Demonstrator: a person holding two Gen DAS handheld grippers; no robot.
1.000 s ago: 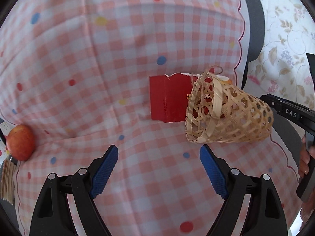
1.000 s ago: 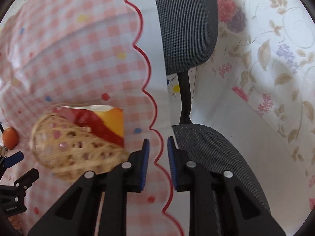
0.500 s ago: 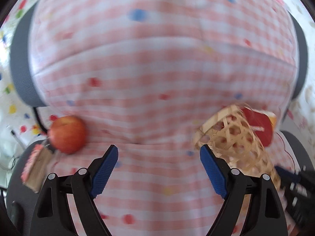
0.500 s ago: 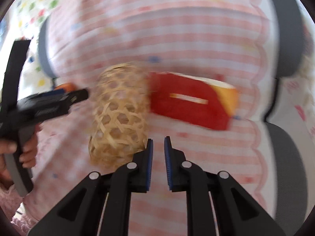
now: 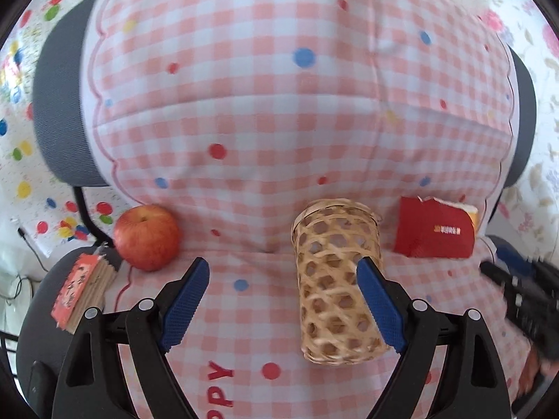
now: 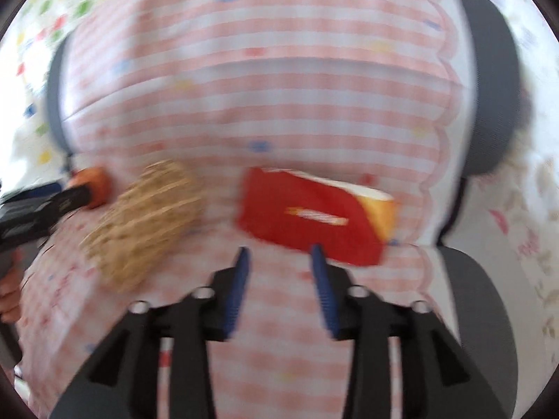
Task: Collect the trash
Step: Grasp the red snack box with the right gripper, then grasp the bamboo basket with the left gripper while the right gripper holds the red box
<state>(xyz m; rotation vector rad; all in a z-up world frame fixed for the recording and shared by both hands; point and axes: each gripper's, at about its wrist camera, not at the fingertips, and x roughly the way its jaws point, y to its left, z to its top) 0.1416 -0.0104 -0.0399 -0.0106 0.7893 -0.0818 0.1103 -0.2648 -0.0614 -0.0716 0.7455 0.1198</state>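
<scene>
Red and round, the apple (image 5: 147,236) sits off to the left of the left gripper (image 5: 283,302), with a small red-and-tan paper block (image 5: 84,291) just beside it, lower down. A second ago the apple was only at the far edge of this view, and the basket lay out to the right. Now the whole view has swung, and the tan woven bamboo basket (image 5: 337,281) lies on its side right by the left gripper's right finger, its mouth pointing away. The left gripper's blue pads are spread wide and hold nothing.

Further right lies the torn red paper packet with a yellow corner (image 5: 435,232), apart from the basket. It has a short line of gold writing, too small to read. Pink letters on the pink checked cloth (image 5: 279,132) near the left gripper read "PPY".

The right gripper (image 6: 281,256) was nearly closed a second ago. Now its pads stand apart, empty, with the red packet (image 6: 311,214) just ahead and touching the tip of its right finger in the blurry view. I think the right gripper is getting ready to grab the packet, and the left one will steady the basket so the trash can go in.
</scene>
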